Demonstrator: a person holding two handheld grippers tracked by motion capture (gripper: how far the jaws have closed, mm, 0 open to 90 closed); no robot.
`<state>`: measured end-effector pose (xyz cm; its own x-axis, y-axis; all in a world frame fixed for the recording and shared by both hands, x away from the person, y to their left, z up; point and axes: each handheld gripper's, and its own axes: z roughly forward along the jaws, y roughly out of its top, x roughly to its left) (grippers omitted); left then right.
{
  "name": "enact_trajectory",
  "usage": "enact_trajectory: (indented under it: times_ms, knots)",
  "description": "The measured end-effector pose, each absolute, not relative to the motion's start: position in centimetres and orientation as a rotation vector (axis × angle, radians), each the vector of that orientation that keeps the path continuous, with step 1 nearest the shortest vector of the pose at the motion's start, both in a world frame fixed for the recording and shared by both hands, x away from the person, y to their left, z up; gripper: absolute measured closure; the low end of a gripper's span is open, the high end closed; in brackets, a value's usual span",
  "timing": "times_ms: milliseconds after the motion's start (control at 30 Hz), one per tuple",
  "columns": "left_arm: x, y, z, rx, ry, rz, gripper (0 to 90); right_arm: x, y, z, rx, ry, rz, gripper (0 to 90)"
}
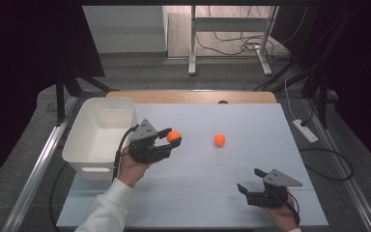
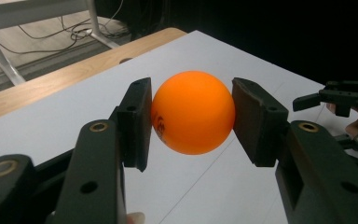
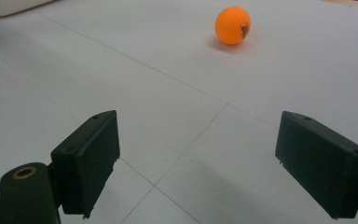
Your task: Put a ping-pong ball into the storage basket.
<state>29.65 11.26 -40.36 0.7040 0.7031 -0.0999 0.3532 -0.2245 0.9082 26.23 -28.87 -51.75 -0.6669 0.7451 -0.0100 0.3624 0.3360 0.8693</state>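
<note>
Orange and smooth, the held ball (image 2: 193,112) sits squarely between the two black pads of our left gripper (image 1: 172,140), which pinch it from either side; in the left gripper view both pads press on its flanks and a small dark print shows on the ball's lower left. From the high view we see this gripper raised above the white table top (image 1: 212,193), a little in from the left edge and about midway between the near and far edges, with its jaws pointing toward the middle of the board. Just beside it, at the table's left edge, stands the white bin (image 1: 101,135), its rim near the back of the gripper. A second orange ball (image 1: 219,140) lies on the table top near the centre, well apart from the held one; in the right gripper view it shows toward the top with dark print on its side and a faint shadow beneath. Our right gripper (image 1: 251,181) rests low near the near right corner of the table, its jaws spread wide with only bare white surface between them. Beyond the far edge of the white board runs a strip of wooden tabletop (image 1: 193,96).
</note>
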Motion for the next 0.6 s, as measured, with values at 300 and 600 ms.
enact_trajectory:
  times_ms: [300,600]
  knots:
    - [29.4,11.8,-39.1,1.799,0.821,0.427,50.6,26.3,-28.7,-51.7,0.961,2.203,1.271,13.5]
    - [29.4,12.1,-37.8,1.77,0.808,0.435,50.6,26.3,-28.8,-51.7,0.965,2.198,1.276,13.5]
